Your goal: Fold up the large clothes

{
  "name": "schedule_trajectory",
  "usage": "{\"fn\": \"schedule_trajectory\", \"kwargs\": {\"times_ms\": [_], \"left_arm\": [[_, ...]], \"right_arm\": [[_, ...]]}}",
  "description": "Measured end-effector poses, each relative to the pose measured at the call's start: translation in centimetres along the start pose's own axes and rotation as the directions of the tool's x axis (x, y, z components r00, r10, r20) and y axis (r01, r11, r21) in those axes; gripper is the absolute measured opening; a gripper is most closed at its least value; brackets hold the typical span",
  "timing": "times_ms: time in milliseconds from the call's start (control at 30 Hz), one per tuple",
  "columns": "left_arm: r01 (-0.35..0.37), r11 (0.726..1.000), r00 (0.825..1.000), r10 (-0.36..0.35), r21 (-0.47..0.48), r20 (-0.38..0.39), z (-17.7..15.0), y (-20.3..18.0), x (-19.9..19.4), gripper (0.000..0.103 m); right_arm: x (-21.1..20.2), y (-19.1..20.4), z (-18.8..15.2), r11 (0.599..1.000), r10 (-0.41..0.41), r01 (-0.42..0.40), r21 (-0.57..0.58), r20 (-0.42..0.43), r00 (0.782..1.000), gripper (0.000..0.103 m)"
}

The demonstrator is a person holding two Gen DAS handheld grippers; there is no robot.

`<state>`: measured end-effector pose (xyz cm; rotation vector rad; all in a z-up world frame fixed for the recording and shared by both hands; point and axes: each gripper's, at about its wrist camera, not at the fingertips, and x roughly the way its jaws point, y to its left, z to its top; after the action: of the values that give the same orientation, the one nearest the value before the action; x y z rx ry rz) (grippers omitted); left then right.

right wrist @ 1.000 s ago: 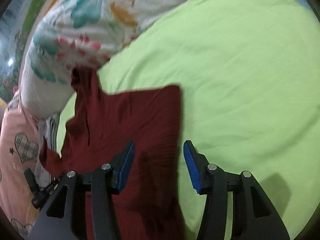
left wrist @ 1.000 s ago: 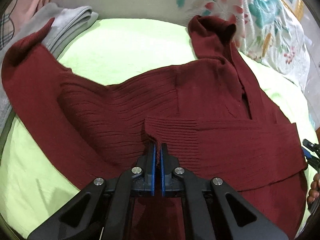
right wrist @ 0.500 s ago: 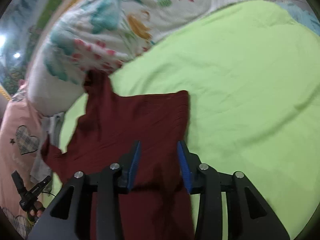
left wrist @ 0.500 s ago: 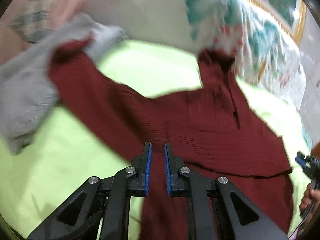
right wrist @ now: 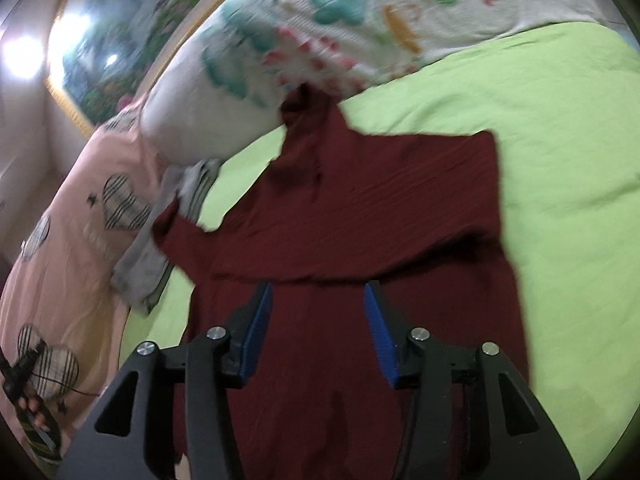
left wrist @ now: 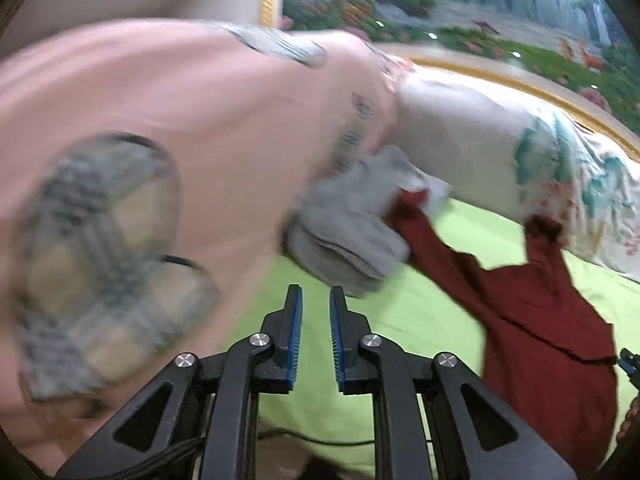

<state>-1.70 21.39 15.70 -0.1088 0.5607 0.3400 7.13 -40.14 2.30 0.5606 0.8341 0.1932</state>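
Maroon sweater (right wrist: pixel 360 220) lies on the green bed sheet (right wrist: pixel 560 140), partly folded: its lower body is doubled up across the chest, forming a straight horizontal edge just ahead of the right gripper (right wrist: pixel 318 334). One sleeve (right wrist: pixel 180 232) extends to the left and its cuff rests on a folded grey garment (right wrist: pixel 144 264). The collar end touches the floral pillow (right wrist: pixel 300 40).

Right gripper: jaws set wide apart, blue pads (right wrist: pixel 256 332) exposed, nothing between them. It hangs above the near part of the sweater; whether it touches the fabric cannot be told.

Left gripper (left wrist: pixel 314 336): jaws separated by a narrow gap, nothing held. It points at the sheet just below the grey garment (left wrist: pixel 348 232), with a pink pillow (left wrist: pixel 160 160) bearing plaid heart prints on its left. In this view, the sweater (left wrist: pixel 540 340) lies well to the right, apart from the gripper. The view is motion-blurred.

A framed landscape picture (left wrist: pixel 460 8) hangs behind the pillows.
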Motion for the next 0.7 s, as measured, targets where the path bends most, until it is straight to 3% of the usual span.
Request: {"fn": "schedule_trajectory", "kwargs": {"times_ms": [167,300,467,533,700], "left_arm": [[-0.099,0.994,0.994,0.101,-0.046,0.031,0.1,3.5,-1.6,0.029],[-0.049,0.992,0.999,0.05,-0.115,0.011,0.7,3.5,0.5,0.057],[0.022,0.995,0.999,-0.026,-0.095,-0.04,1.6,-2.3,6.9,0.065],[0.061,0.997,0.997,-0.064,-0.054,-0.048,2.1,-5.5,9.9,0.081],[0.087,0.996,0.991,-0.087,-0.004,-0.102,4.0,-11.9,19.1,0.09]], "right_arm": [[1.3,2.4,-2.0,0.998,0.049,-0.051,-0.031,-0.057,0.997,0.05],[1.2,3.5,-2.5,0.997,0.059,-0.062,-0.05,-0.068,0.996,0.053],[1.2,4.9,-3.6,0.991,0.113,-0.119,-0.055,-0.105,0.988,0.055],[1.7,5.3,-4.1,0.99,0.117,-0.126,-0.065,-0.125,0.985,0.056],[2.8,5.3,-4.6,0.988,0.144,-0.152,-0.038,-0.154,0.977,0.056]]}}
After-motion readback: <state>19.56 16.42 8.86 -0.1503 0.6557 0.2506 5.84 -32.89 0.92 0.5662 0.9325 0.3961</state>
